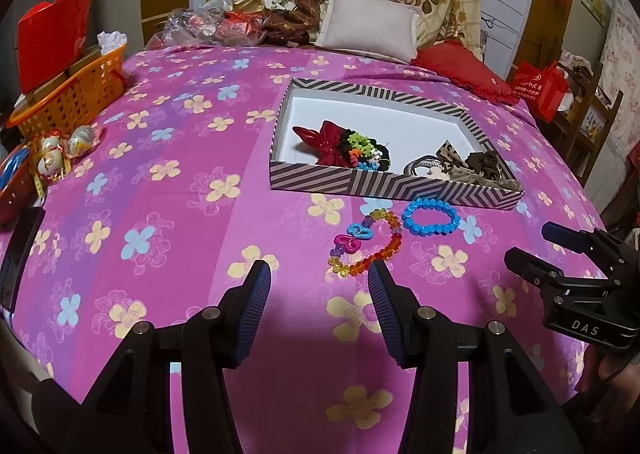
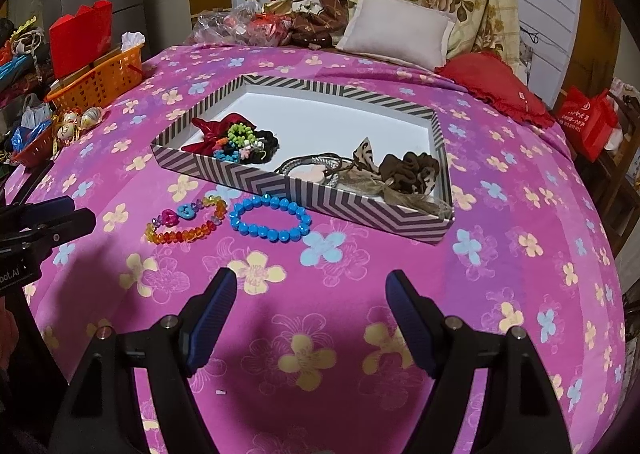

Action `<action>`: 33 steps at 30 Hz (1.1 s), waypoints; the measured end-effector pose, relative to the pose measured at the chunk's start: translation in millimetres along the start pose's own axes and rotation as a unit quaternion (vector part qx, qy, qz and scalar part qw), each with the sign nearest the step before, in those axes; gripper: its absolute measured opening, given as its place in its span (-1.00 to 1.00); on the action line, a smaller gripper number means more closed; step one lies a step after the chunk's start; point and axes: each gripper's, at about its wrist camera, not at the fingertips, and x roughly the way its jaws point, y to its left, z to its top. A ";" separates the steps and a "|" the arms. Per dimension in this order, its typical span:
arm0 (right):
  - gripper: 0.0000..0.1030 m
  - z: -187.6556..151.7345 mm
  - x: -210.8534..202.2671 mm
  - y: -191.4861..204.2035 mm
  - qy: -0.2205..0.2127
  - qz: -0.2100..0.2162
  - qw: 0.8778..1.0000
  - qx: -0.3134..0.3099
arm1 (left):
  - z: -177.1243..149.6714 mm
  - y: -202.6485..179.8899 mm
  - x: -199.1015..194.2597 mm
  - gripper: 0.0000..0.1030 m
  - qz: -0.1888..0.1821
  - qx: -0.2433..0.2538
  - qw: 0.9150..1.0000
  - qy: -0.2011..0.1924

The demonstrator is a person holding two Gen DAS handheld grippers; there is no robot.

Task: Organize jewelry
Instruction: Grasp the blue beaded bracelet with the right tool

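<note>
A striped shallow box (image 1: 384, 183) (image 2: 360, 209) lies on the pink flowered bedspread and holds a red bow (image 1: 324, 141) (image 2: 212, 133), beaded pieces and brown scrunchies (image 2: 408, 169). In front of it on the spread lie a blue bead bracelet (image 1: 430, 215) (image 2: 270, 217) and a multicoloured bead bracelet (image 1: 366, 244) (image 2: 186, 223). My left gripper (image 1: 318, 274) is open and empty, just short of the multicoloured bracelet. My right gripper (image 2: 310, 282) is open and empty, short of the blue bracelet. Each gripper also shows in the other's view, the right (image 1: 536, 250) and the left (image 2: 76, 213).
An orange basket (image 1: 76, 89) (image 2: 100, 81) and wrapped sweets (image 1: 60, 153) sit at the left edge. A white pillow (image 1: 368, 23) (image 2: 396, 31), a red cushion (image 1: 460, 71) (image 2: 496, 87) and piled fabric lie at the bed's head. Red bags (image 1: 540, 87) stand to the right.
</note>
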 end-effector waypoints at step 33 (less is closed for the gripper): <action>0.24 39.0 97.2 -8.1 0.050 0.047 0.997 0.021 | 24.0 -3.1 74.3 -0.35 -0.034 0.006 0.997 0.071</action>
